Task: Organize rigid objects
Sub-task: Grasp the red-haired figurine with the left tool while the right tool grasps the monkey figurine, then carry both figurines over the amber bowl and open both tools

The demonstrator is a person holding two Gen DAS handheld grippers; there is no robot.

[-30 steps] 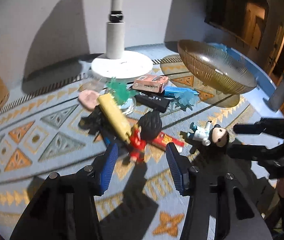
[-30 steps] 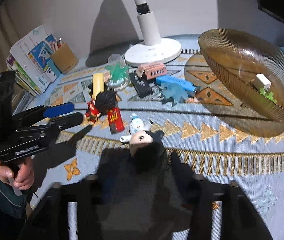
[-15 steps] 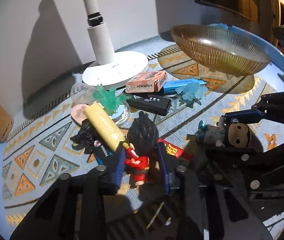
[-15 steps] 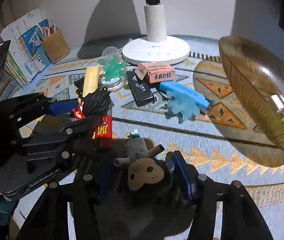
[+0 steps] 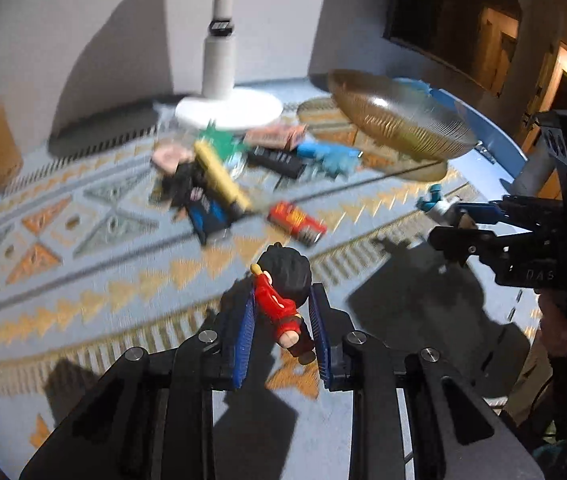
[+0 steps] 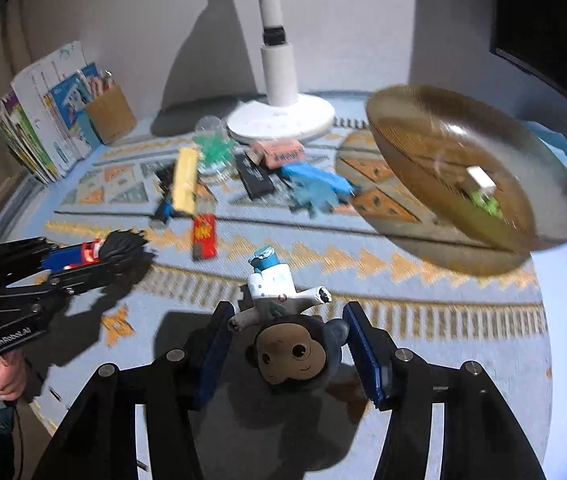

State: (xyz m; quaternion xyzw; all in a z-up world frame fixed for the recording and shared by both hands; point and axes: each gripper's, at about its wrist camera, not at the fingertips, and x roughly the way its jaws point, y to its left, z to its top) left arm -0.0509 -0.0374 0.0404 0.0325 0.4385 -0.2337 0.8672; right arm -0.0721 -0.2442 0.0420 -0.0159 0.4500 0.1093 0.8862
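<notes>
My left gripper is shut on a red-suited figurine with black hair and holds it above the patterned mat; in the right wrist view this left gripper is at the left with the red figurine in it. My right gripper is shut on the dark head of a brown-faced monkey figurine in a white suit, which hangs clear of the mat. In the left wrist view the right gripper is at the right. An amber ribbed glass bowl stands at the right, also seen in the left wrist view as the bowl.
A pile lies mid-mat: a yellow bar, a red packet, a black box, a blue pen, a pink box. A white lamp base stands behind. A pencil cup and books are at the left.
The left jaws closed on the red figurine and the right jaws on the monkey figurine. Both figurines have been lifted off the mat and drawn back from the pile.
</notes>
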